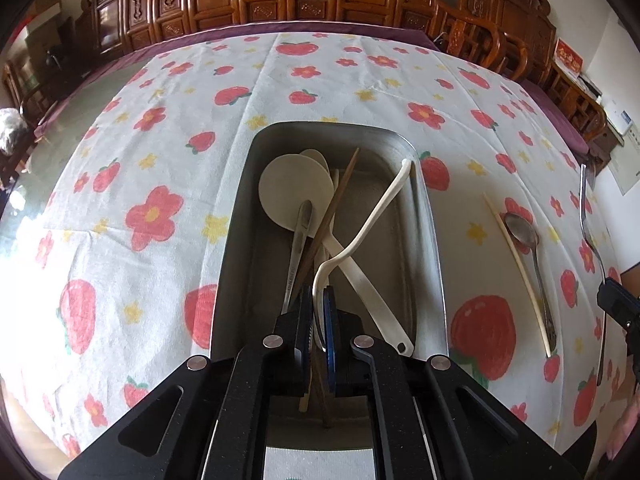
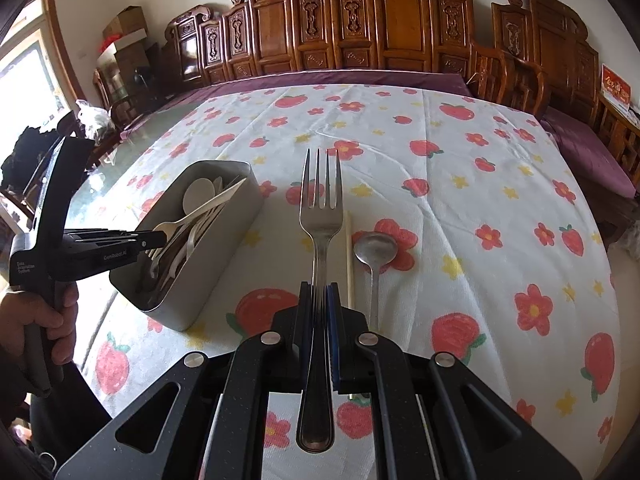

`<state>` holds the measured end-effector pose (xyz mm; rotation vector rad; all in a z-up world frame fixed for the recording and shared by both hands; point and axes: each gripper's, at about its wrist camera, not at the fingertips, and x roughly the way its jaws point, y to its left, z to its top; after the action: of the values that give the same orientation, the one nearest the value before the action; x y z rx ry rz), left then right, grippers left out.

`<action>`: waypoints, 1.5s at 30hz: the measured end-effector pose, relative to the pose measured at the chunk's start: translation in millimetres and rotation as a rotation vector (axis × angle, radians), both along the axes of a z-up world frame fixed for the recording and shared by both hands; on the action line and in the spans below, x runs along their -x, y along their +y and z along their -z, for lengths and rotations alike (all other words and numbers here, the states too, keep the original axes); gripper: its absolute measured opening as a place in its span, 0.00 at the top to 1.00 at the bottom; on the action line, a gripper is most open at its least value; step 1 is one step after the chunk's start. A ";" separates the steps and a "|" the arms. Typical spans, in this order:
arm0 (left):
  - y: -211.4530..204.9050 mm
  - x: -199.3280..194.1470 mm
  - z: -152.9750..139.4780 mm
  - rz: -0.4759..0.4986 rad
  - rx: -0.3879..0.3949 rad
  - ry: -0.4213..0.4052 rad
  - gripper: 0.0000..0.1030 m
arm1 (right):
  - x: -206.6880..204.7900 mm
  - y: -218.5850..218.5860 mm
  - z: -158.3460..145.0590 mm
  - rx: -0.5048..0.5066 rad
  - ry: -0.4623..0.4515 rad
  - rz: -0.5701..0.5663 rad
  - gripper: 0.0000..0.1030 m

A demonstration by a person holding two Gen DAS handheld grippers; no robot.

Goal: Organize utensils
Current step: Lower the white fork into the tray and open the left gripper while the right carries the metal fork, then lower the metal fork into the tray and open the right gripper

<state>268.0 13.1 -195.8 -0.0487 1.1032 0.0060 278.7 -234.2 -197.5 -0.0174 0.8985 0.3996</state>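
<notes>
My left gripper is shut on a white plastic spoon and holds it over the grey metal bin; its far end leans on the bin's right wall. The bin holds white ladles, brown chopsticks and a metal utensil. My right gripper is shut on a metal fork, tines pointing forward, above the tablecloth right of the bin. A metal spoon and a pale chopstick lie on the cloth beside the fork. Both also show in the left wrist view, spoon and chopstick.
A white cloth with red fruit and flower prints covers the table. Carved wooden chairs stand along the far edge and the right side. The left gripper and the hand holding it show in the right wrist view.
</notes>
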 end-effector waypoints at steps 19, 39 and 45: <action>20.5 23.8 -29.0 0.049 0.057 -0.069 0.76 | -2.4 46.4 -16.2 -0.002 -0.018 -0.065 0.91; 81.5 56.2 -68.7 0.027 0.032 -0.165 0.73 | -11.8 139.7 -24.8 0.000 -0.013 -0.168 0.91; 96.7 63.0 -75.0 0.009 0.025 -0.178 0.73 | -21.3 159.0 -21.4 -0.010 0.001 -0.175 0.91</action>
<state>205.0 109.8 -120.9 -0.0650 0.9255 -0.0201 300.0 -75.2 -176.1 -0.0874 0.8989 0.5671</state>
